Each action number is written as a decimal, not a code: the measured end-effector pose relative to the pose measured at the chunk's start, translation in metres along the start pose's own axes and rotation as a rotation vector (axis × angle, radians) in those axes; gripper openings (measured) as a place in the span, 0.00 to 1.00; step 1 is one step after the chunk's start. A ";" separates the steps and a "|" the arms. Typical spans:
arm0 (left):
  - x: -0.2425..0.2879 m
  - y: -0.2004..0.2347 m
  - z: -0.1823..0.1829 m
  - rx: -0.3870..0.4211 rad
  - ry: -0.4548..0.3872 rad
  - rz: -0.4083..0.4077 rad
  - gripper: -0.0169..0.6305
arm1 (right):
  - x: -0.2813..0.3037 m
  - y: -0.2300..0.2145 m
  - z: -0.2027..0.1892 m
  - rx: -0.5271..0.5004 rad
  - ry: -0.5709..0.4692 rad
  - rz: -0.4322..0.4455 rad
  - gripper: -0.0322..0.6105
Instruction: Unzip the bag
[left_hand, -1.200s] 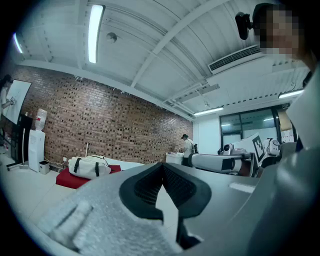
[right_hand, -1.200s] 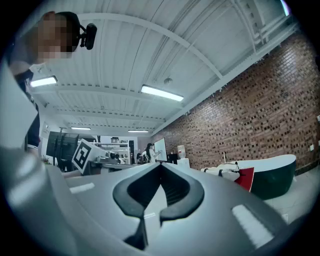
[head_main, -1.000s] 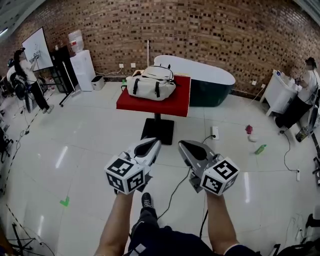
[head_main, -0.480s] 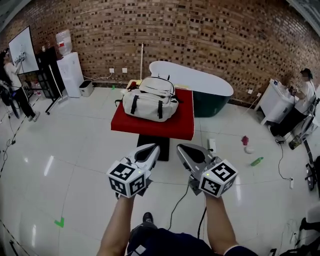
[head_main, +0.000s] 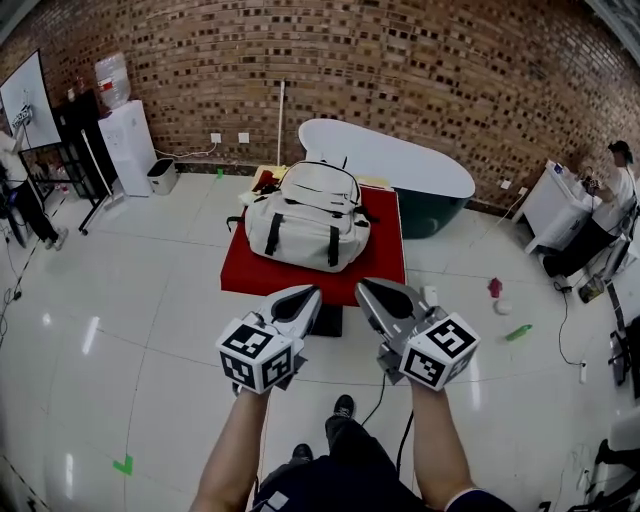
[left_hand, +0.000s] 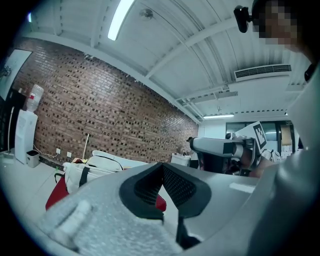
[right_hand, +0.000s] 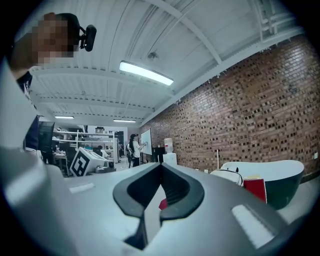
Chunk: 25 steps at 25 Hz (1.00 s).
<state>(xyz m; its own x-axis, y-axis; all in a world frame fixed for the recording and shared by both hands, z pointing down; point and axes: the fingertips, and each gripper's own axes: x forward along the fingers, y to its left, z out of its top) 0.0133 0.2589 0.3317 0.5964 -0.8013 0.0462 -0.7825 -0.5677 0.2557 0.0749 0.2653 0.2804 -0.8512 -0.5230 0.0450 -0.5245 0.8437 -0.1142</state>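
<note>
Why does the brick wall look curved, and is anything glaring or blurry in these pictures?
Head view: the wide lens bows the wall into an arc, lamps leave bright streaks on the glossy floor, and the bag is sharp. Left gripper view: the near body of the left tongs is soft and the corners go black. Right gripper view: the right tongs look the same, and a ceiling lamp burns white.

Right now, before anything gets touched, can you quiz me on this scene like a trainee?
1. True or false: the white backpack lies on the red table.
2. The left gripper, jaws together, holds: A) a zipper pull, B) a strap, C) nothing.
3. Fill in: behind the table stands a white and dark green ___.
Key: 1 true; 2 C; 3 bathtub.
</note>
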 end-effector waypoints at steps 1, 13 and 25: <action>0.007 0.012 0.001 0.000 0.003 0.007 0.02 | 0.011 -0.009 0.000 0.010 -0.008 0.006 0.06; 0.126 0.137 0.015 0.021 0.083 0.147 0.02 | 0.129 -0.152 0.001 0.072 -0.025 0.137 0.06; 0.178 0.258 0.024 0.049 0.183 0.257 0.02 | 0.236 -0.234 -0.008 0.040 0.036 0.223 0.06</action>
<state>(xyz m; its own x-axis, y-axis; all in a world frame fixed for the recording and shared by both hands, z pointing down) -0.0863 -0.0348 0.3830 0.3971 -0.8748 0.2778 -0.9167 -0.3632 0.1667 -0.0037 -0.0548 0.3262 -0.9466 -0.3184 0.0497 -0.3222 0.9322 -0.1648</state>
